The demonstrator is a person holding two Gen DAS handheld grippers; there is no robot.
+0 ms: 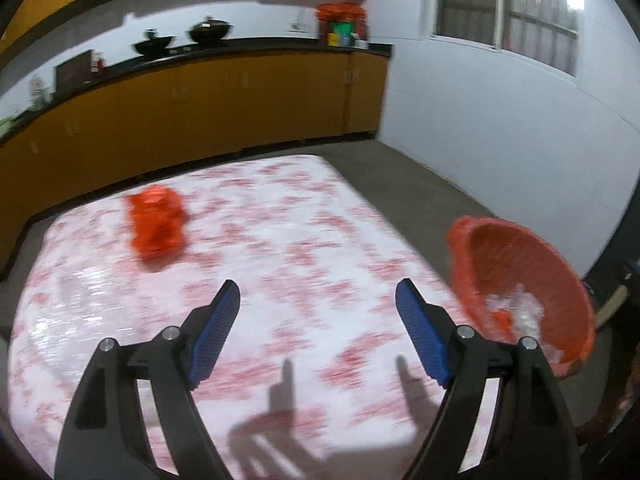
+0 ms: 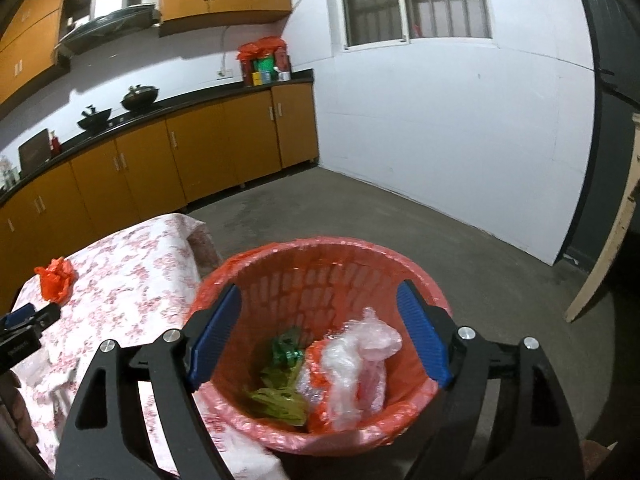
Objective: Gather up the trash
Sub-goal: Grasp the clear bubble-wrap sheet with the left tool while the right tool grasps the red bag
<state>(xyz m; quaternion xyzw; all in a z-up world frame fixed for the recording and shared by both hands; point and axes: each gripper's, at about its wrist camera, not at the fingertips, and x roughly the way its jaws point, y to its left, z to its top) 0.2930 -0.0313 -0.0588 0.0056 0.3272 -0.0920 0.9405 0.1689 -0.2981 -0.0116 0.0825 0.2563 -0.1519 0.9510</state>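
Observation:
A crumpled red plastic bag (image 1: 156,224) lies on the table with the floral cloth (image 1: 288,248), far left of centre. My left gripper (image 1: 318,286) hovers open over the cloth, nearer than the bag, with nothing between its blue pads. A red basket with a red liner (image 1: 520,264) stands off the table's right edge. In the right wrist view my right gripper (image 2: 319,288) is open and empty above the basket (image 2: 320,272). Inside lie clear plastic wrap (image 2: 356,356) and green bags (image 2: 280,400). The red bag (image 2: 56,280) and the left gripper (image 2: 36,314) show at the far left.
Orange kitchen cabinets with a black counter (image 2: 180,108) run behind the table, with two woks (image 2: 138,96) and packets on it. A white wall with a barred window (image 2: 416,4) stands to the right. Grey concrete floor (image 2: 400,220) surrounds the basket; a pale board (image 2: 604,256) leans at far right.

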